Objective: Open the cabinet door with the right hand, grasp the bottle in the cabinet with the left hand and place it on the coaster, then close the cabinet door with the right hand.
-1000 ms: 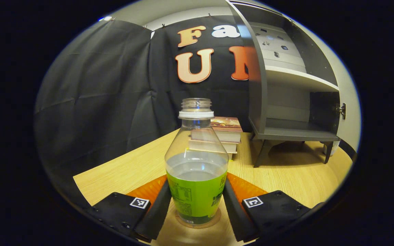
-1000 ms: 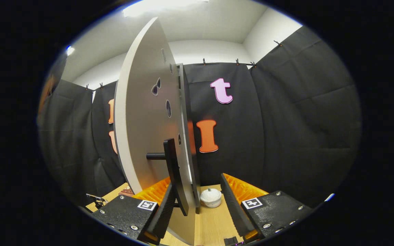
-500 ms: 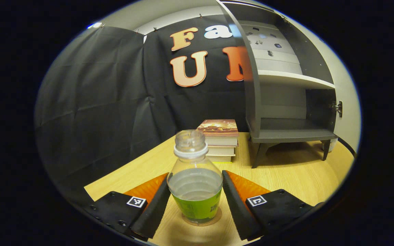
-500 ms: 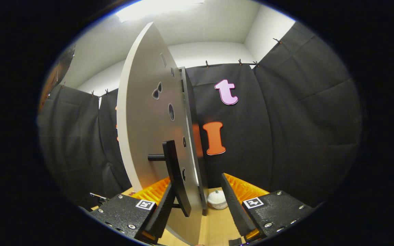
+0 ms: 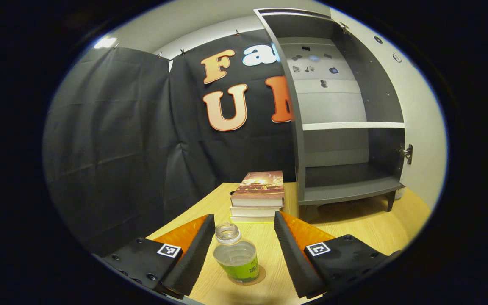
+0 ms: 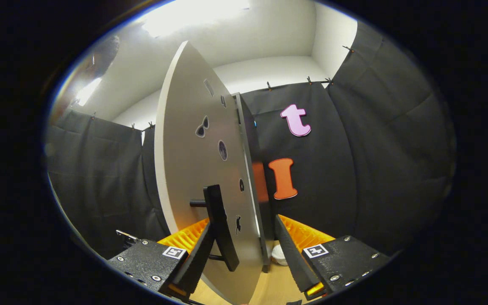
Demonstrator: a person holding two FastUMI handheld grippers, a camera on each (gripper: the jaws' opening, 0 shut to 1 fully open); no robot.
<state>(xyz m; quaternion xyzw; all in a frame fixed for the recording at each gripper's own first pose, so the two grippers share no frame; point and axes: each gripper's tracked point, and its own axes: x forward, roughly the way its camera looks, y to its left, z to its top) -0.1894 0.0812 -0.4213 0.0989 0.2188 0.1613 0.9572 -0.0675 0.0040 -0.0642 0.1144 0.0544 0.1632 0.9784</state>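
Uncapped clear plastic bottle [image 5: 236, 259], part-filled, upright on coaster [image 5: 261, 278] near tabletop's [image 5: 362, 220] front edge, spillable, light, best gripped at labelled waist; left gripper [image 5: 243, 250] spread, clear above it; right gripper [image 6: 240, 250] spread astride cabinet door [image 6: 193, 169] and handle [image 6: 220, 233].

Wooden table [image 5: 354, 228] with coaster [image 5: 261, 277], books [image 5: 257, 195], cabinet [image 5: 345, 127].
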